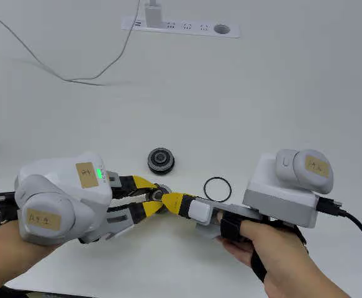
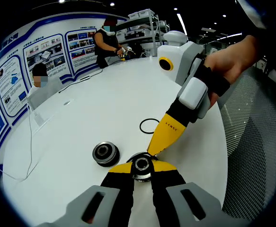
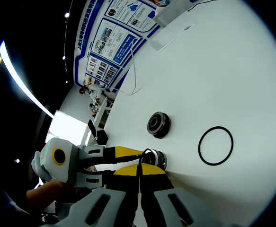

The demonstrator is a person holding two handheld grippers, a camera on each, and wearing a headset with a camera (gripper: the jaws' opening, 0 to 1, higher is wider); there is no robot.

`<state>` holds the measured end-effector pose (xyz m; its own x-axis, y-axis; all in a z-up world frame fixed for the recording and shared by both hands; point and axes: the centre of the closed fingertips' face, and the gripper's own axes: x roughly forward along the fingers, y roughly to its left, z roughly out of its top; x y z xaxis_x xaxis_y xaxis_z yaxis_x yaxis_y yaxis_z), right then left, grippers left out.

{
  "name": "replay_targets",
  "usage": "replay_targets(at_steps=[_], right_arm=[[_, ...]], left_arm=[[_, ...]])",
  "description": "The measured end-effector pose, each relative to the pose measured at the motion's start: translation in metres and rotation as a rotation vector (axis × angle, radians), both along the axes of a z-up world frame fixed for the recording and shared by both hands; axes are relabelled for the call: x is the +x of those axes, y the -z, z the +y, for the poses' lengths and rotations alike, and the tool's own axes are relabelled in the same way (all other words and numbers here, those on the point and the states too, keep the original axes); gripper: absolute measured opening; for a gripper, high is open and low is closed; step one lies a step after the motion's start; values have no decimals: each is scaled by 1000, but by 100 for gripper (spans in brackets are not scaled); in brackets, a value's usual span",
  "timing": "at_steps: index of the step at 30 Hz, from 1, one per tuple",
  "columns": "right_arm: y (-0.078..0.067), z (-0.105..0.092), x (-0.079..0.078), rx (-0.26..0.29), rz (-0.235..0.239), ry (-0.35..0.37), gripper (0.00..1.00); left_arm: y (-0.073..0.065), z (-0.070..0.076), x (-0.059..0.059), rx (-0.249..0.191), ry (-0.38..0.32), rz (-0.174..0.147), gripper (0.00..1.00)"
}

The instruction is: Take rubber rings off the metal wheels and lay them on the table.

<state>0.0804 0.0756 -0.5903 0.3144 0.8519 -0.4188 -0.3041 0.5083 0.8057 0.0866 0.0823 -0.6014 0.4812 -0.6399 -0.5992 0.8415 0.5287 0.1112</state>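
1 wheel [image 1: 161, 160] lies on the table [image 1: 261, 93] left of 1 ring [image 1: 217, 189], another wheel [image 1: 158, 195] before both.

The rubber ring [image 3: 199, 145] is black, the table [image 1: 261, 93] white, the left hand-held gripper [image 2: 141, 166] yellow-tipped.

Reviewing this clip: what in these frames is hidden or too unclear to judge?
- Whether the held wheel carries a rubber ring: in the head view and both gripper views, the yellow tips of the left tool and right tool cover its rim.
- Whether the right tool pinches anything: in the right gripper view its shut tips hide it.
- Second wheel: too small in the head view to tell ring from rim.
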Motion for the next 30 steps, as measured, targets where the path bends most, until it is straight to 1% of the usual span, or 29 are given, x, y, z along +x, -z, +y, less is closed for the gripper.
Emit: replay_targets(at_steps=[2, 3, 5, 8, 11, 16, 19, 21, 22, 23, 26, 30], right_arm=[[1, 0, 1, -1, 1, 1, 1], [1, 0, 1, -1, 4, 2, 1], [1, 0, 1, -1, 4, 1, 1], [-1, 2, 0, 9, 6, -3, 1], [-1, 4, -1, 9, 4, -9, 1], [0, 4, -2, 7, 10, -12, 1], [-1, 5, -2, 14, 14, -8, 1], [-5, 7, 0, 34, 13, 0, 1], [-6, 7, 1, 40, 11, 3, 1], [-10, 8, 3, 59, 10, 10, 1], [-16, 9, 6, 90, 14, 25, 1], [-24, 6, 10, 112, 14, 49, 1]], left_arm=[[-1, 1, 1, 5, -3, -3, 16], [-4, 2, 2, -3, -10, -8, 17], [-8, 3, 2, -14, -13, -4, 18], [-13, 6, 2, -14, -23, -13, 20], [-16, 10, 3, -27, -37, -15, 21], [-19, 13, 4, -32, -53, -16, 23], [-24, 15, 4, -50, -68, -11, 25], [-30, 17, 6, -78, -90, -21, 28], [-32, 18, 7, -84, -99, -23, 28], [-36, 20, 8, -99, -114, -26, 29], [-42, 24, 9, -103, -134, -37, 32], [-49, 30, 11, -111, -165, -49, 35]])
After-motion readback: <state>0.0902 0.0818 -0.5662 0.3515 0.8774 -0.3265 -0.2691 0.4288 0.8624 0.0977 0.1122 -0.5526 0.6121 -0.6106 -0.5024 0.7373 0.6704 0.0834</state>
